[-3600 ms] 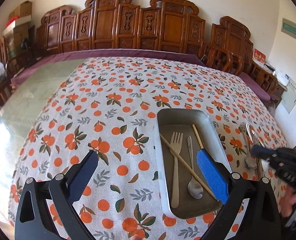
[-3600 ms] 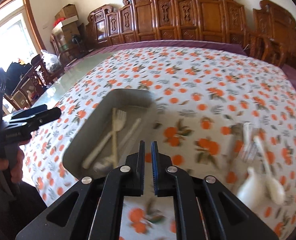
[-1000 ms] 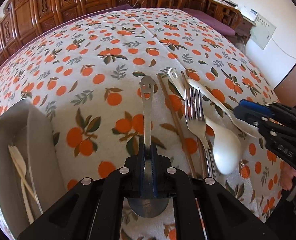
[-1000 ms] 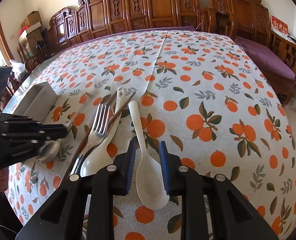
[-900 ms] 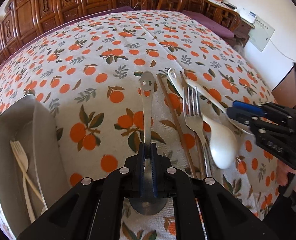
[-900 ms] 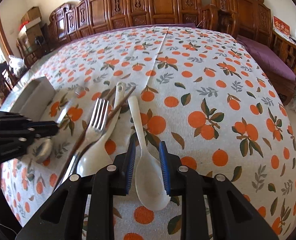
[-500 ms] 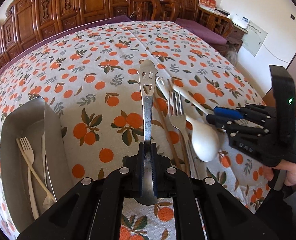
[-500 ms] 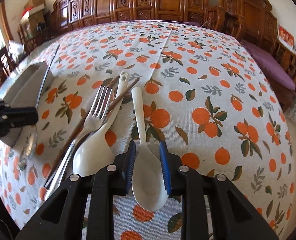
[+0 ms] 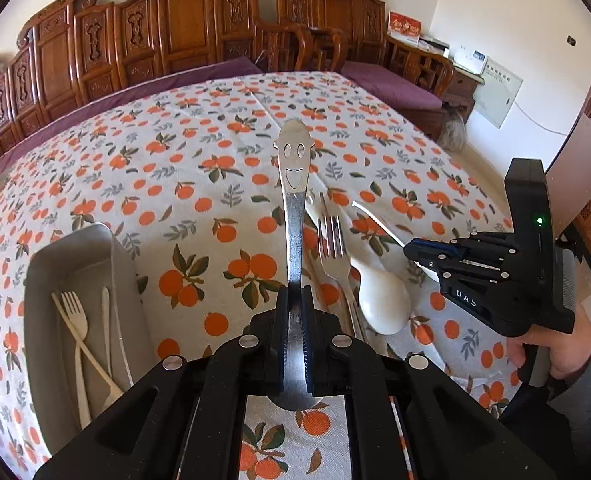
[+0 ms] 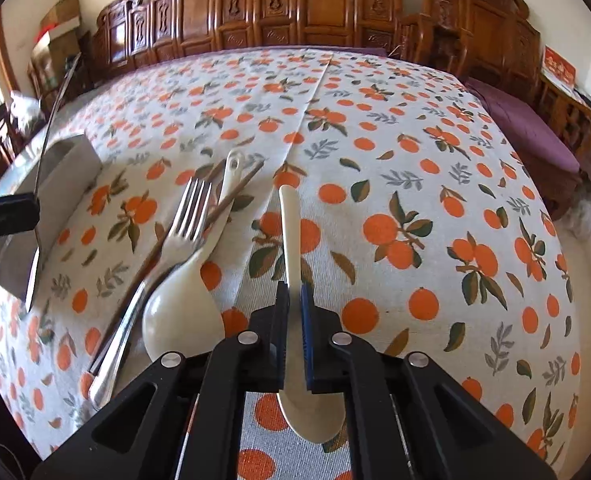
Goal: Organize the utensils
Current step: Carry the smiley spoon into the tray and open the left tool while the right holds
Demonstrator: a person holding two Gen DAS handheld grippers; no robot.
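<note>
My left gripper (image 9: 295, 294) is shut on a metal spoon (image 9: 293, 196) with a smiling face cut into its handle, held clear above the orange-print cloth. To its left sits the grey tray (image 9: 39, 276), holding a cream fork, chopsticks and a spoon. My right gripper (image 10: 294, 294) points down at the cloth, and its jaws are closing with the slim handle of a white spoon (image 10: 289, 224) between the pads, which press on it. The left wrist view shows that right gripper (image 9: 409, 246) low over the same white spoon (image 9: 375, 220).
A metal fork (image 10: 187, 216), a larger white spoon (image 10: 179, 304) and brown chopsticks (image 10: 235, 194) lie together between the tray (image 10: 67, 160) and the held white spoon. A person's hand (image 9: 559, 360) grips the right tool. Carved wooden chairs line the far side.
My left gripper has risen with the metal spoon, lifting it off the cloth. The right jaws have closed in from a loose straddle onto the white spoon's handle.
</note>
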